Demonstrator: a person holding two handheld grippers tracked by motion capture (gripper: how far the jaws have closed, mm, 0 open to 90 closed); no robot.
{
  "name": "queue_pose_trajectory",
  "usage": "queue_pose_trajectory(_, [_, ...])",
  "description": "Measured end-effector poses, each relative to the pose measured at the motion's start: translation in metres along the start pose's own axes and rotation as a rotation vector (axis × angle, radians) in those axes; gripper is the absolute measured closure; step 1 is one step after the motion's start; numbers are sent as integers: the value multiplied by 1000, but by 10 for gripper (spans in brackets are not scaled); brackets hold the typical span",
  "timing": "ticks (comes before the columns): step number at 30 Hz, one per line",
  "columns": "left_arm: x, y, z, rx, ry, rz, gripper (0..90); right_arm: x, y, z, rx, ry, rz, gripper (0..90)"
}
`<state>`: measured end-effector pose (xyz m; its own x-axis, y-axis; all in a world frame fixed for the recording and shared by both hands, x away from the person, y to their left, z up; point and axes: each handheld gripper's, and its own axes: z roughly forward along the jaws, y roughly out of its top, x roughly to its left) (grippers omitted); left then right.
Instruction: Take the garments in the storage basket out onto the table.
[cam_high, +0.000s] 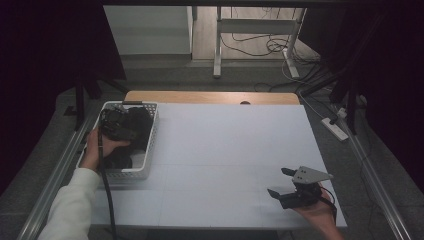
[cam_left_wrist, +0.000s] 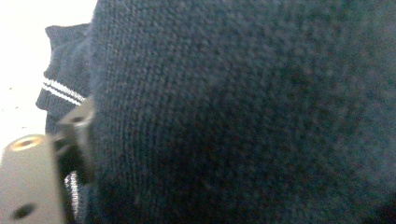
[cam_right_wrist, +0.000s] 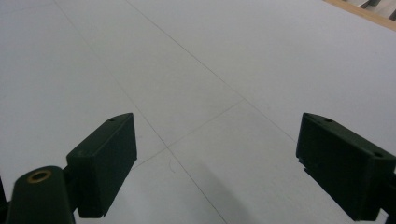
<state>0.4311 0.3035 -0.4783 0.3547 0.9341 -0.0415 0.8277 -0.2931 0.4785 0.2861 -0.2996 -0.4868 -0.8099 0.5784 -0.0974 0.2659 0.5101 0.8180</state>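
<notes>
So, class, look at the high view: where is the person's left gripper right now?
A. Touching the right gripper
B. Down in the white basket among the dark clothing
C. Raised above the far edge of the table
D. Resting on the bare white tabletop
B: the left gripper sits inside the white basket, pressed into the dark clothing, far from the right gripper.

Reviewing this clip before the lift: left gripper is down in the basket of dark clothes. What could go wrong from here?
1. The left gripper is buried in the dark clothes; it may drag out several pieces at once.
2. The basket sits at the table's left edge and could tip or slide.
3. The right gripper, open over bare table, is too far away to steady the basket.
</notes>
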Motion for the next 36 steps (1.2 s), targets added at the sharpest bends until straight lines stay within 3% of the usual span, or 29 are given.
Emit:
queue_pose_trajectory(4, [3,-2,1,10,8,-14,441,0,0,1,3,3,2,121])
queue_pose_trajectory(8, [7,-5,-2,-4,-7,-12,616,0,-1,1,6,1,2,121])
queue_pose_trajectory(16, [11,-11,-9,-56,-44,-27,684,0,-1,2,9,4,5,122])
queue_pose_trajectory(27, [-1,-14,-22,-101,13,15,701,-1,0,-1,-4,-7,14,121])
queue_pose_trajectory(36, [-6,-21,-37,-179,27,1,709,-4,0,2,-2,-8,24,122])
